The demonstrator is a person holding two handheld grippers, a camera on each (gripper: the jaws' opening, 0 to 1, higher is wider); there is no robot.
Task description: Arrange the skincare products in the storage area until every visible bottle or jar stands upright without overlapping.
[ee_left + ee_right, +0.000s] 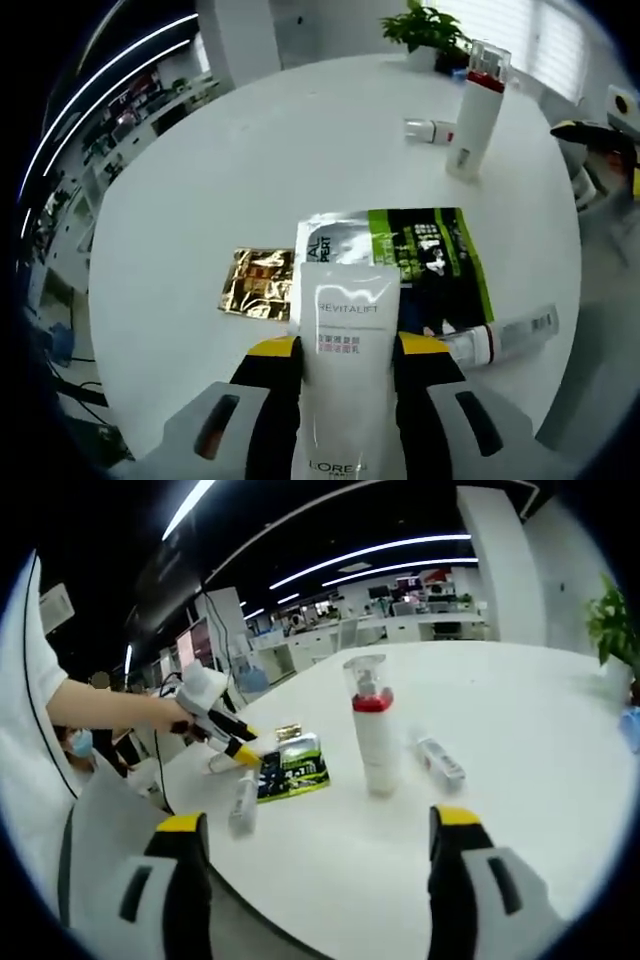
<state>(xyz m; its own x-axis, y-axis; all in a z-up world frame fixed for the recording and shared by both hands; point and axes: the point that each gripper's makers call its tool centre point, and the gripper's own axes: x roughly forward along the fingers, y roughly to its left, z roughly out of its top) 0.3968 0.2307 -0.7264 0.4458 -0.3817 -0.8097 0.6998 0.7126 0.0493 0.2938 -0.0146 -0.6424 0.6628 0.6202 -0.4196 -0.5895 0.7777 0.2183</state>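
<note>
Left gripper (345, 375) is clamped on the Revitalift tube (343, 370), held over the table (200, 200) just short of the green sachet (440, 255), long axis along the jaws. Beside the sachet a small tube (500, 338) lies flat; beyond it the tall bottle (475, 120) stands upright, another tube (430, 130) down beside it. Right gripper (315, 850) gapes wide, holding nothing. My read: mostly undone.

My left gripper view is bright and even; the white table (250, 170) nearly washes out ahead of the jaws, with glare on the foil sachet (258, 283). My right gripper view is dimmer, lit by ceiling strips (370, 555) overhead. Both bend strongly at the edges, and the right one's jaws look soft.
</note>
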